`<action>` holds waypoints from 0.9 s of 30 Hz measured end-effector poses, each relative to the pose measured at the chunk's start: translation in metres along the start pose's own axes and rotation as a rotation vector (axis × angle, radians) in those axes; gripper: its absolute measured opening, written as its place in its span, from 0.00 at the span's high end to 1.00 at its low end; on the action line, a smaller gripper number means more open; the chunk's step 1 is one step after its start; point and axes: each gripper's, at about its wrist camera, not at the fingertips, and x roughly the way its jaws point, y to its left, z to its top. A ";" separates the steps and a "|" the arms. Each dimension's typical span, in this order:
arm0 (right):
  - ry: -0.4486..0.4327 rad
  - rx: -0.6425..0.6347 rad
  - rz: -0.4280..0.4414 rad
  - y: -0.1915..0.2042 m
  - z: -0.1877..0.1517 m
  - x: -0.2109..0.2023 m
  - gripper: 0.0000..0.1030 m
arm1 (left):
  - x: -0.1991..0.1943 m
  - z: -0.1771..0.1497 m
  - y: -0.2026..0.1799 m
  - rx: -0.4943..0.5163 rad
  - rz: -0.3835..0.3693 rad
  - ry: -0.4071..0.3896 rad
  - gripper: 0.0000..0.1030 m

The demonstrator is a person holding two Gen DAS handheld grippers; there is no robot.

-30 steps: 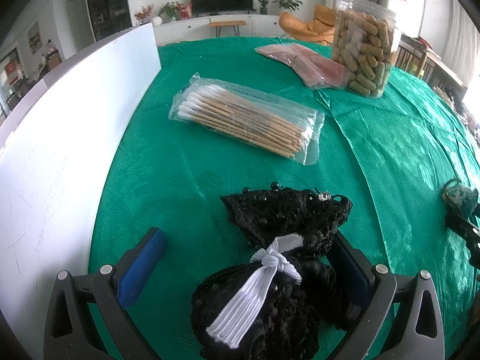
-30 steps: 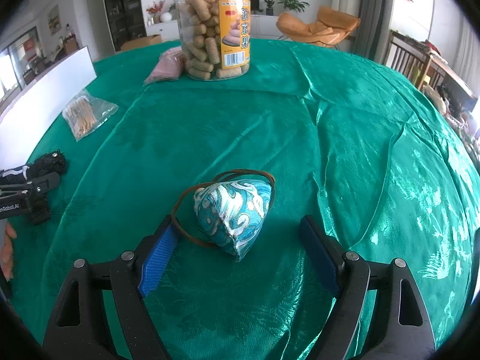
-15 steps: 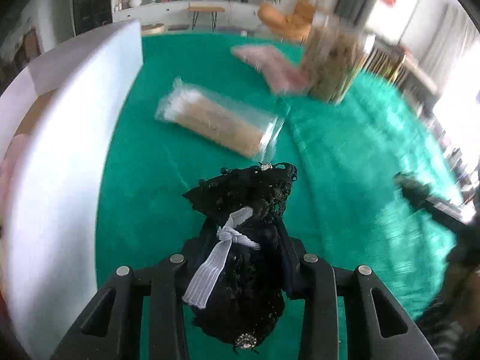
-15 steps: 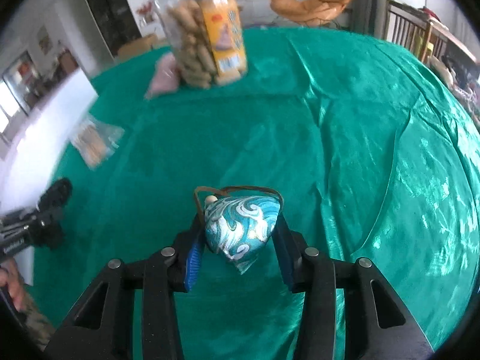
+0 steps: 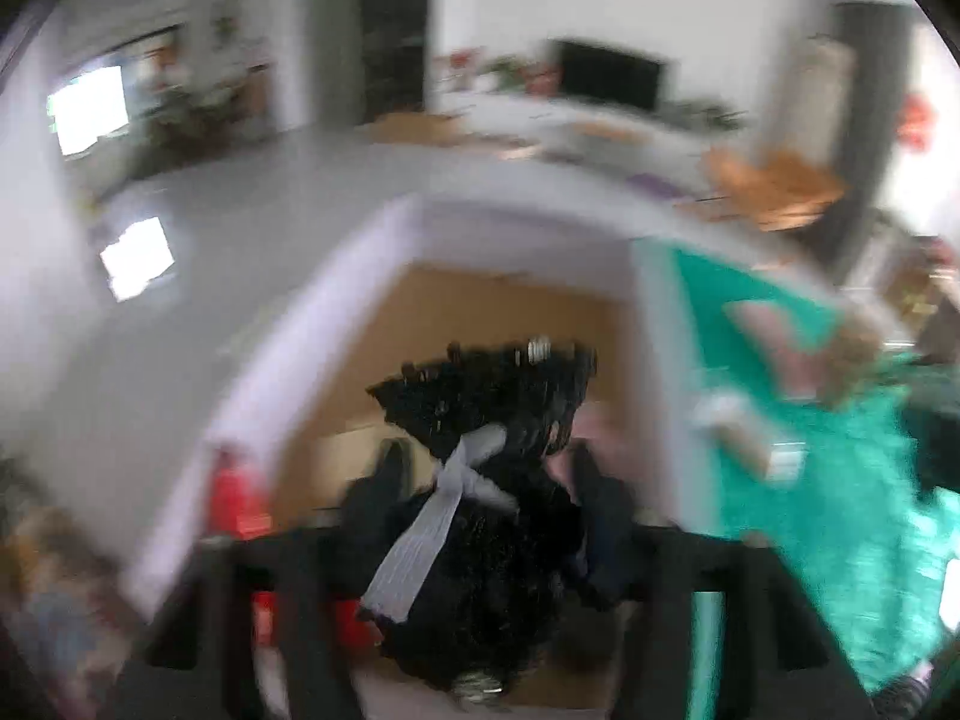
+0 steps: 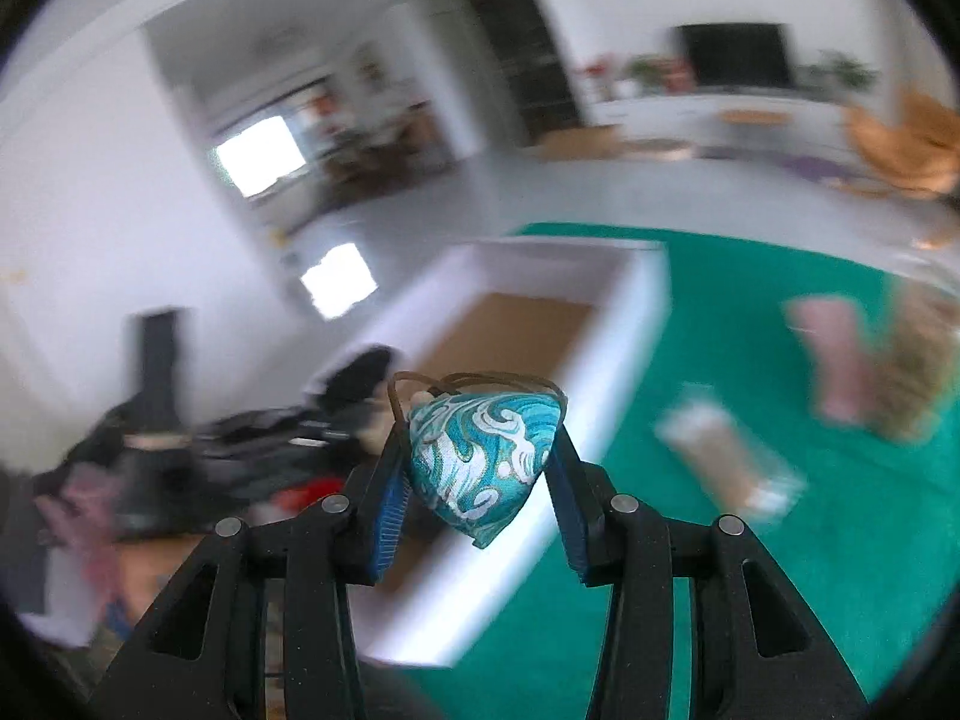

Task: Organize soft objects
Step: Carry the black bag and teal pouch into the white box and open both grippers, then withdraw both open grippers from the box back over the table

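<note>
My left gripper [image 5: 486, 480] is shut on a black lace pouch [image 5: 486, 516] tied with a white ribbon, held in the air over the white box [image 5: 528, 234] with a brown floor. My right gripper [image 6: 480, 468] is shut on a teal wave-patterned pouch [image 6: 480, 456] with a brown cord loop, held above the box's near wall [image 6: 600, 372]. The left gripper with the black pouch shows blurred at the left of the right wrist view [image 6: 336, 408]. Both views are motion-blurred.
The green tablecloth [image 6: 750, 540] lies right of the box. On it are a bag of cotton swabs [image 6: 726, 462], a pink packet [image 6: 834, 354] and a snack jar [image 6: 918, 372], all blurred. Red and pink items [image 5: 234, 498] lie in the box.
Both grippers have lifted their pouches off the table and swung left toward the white box. The left one is now over the box's inside.
</note>
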 end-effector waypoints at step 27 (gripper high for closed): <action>0.066 0.302 -0.932 -0.284 -0.198 -0.111 0.24 | 0.075 -0.117 -0.276 0.356 -0.383 0.181 0.06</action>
